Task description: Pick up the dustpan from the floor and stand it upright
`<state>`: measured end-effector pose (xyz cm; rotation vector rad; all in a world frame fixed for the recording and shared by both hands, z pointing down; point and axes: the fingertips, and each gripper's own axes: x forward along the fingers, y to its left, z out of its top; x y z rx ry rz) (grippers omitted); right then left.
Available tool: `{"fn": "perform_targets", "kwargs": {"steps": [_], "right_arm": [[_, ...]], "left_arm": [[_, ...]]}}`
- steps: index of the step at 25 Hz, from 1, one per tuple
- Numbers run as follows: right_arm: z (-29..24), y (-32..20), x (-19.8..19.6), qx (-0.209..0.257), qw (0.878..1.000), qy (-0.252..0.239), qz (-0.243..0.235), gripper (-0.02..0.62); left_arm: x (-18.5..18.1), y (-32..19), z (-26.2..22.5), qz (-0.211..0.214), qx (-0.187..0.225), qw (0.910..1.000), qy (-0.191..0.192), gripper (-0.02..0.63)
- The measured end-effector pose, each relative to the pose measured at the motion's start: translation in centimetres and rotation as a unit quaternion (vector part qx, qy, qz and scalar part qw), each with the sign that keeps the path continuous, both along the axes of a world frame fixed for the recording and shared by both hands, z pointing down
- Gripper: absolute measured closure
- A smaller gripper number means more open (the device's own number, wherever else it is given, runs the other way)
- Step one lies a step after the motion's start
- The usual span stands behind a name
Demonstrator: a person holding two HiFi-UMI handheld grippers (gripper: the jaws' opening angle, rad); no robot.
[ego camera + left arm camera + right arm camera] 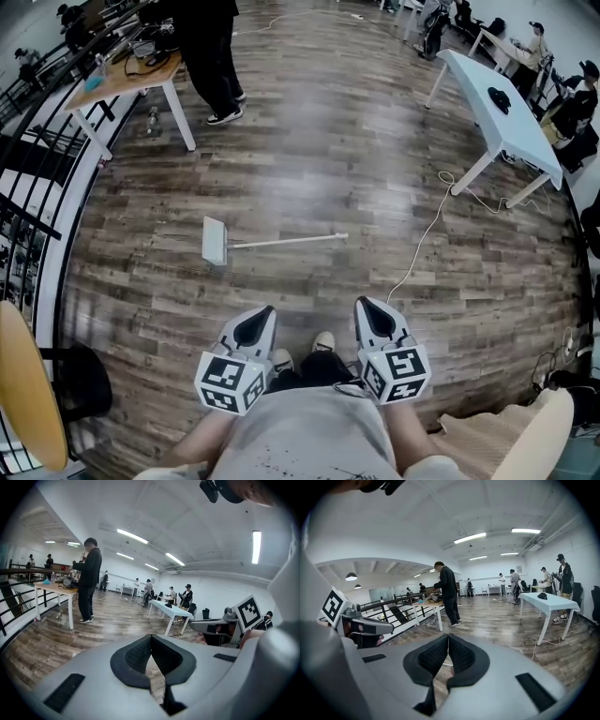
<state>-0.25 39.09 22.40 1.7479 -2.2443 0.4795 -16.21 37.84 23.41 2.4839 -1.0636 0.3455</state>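
Setting: large open-plan indoor workspace of the lab or studio-office kind.
Floor: continuous wood-plank flooring (328,169) across a wide hall.
Furniture: long white table (502,112) on slanted legs; wooden-topped table (131,80) loaded with equipment and wires.
Lighting: strip lights (132,536) on a white ceiling (187,517); pendant lamp (351,576) on the far side.
Boundary: black railing (37,187) along one edge.
Cabling: loose white cable (424,239) trailing over the floor.
Occupants: standing person (211,56) at the wooden-topped table; other people (539,42) grouped beyond the white table.
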Motion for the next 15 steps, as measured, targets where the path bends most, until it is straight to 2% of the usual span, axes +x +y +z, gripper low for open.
{"fn": "perform_targets", "kwargs": {"steps": [7,15], "right_arm": [[1.2,-3.2,1.6,-0.008,1.000,-0.006,0.001,0.569],[2.2,-14.0,6.4,-0.008,1.000,-0.010,-0.026,0.569]], "left_arm": [[2.0,-3.6,0.5,0.007,-0.002,1.0000,0.001,0.584],[6.4,-12.8,0.4,-0.014,0.007,0.9999,0.008,0.583]]}}
